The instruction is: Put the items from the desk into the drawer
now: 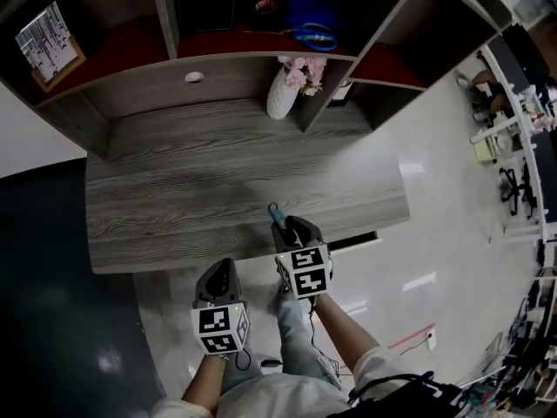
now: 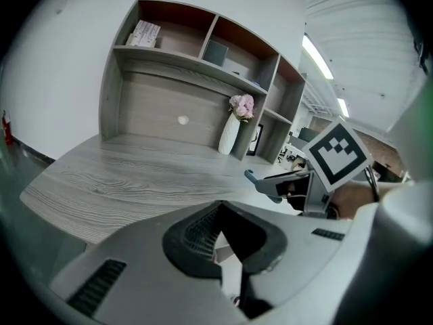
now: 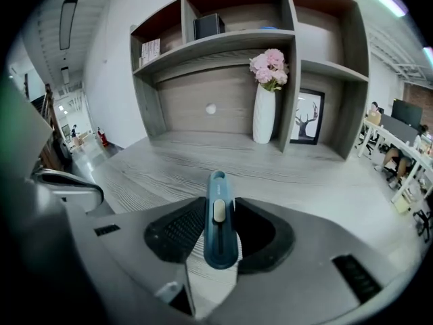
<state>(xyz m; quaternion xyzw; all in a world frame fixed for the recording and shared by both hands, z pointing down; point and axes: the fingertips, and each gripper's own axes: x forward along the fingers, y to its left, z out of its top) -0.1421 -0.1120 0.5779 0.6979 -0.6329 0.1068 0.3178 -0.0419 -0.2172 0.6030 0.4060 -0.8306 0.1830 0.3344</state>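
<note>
My right gripper (image 1: 291, 230) is shut on a blue utility knife (image 3: 218, 219), which stands up between the jaws with its tip pointing over the desk's front edge. The knife (image 1: 275, 213) shows in the head view just over the wooden desk top (image 1: 218, 181). My left gripper (image 1: 219, 279) hangs lower and to the left, off the desk's front edge, with its jaws together and nothing in them. In the left gripper view the left gripper (image 2: 226, 249) is in front and the knife (image 2: 265, 183) pokes out at the right. A dark strip (image 1: 355, 241) lies under the desk's front edge; I cannot tell whether it is the drawer.
A white vase with pink flowers (image 1: 285, 92) stands at the back of the desk beside a framed picture (image 3: 309, 117). The shelf above holds blue scissors (image 1: 312, 35), a tape roll (image 1: 265, 7) and a booklet (image 1: 48, 37). Glossy floor lies to the right.
</note>
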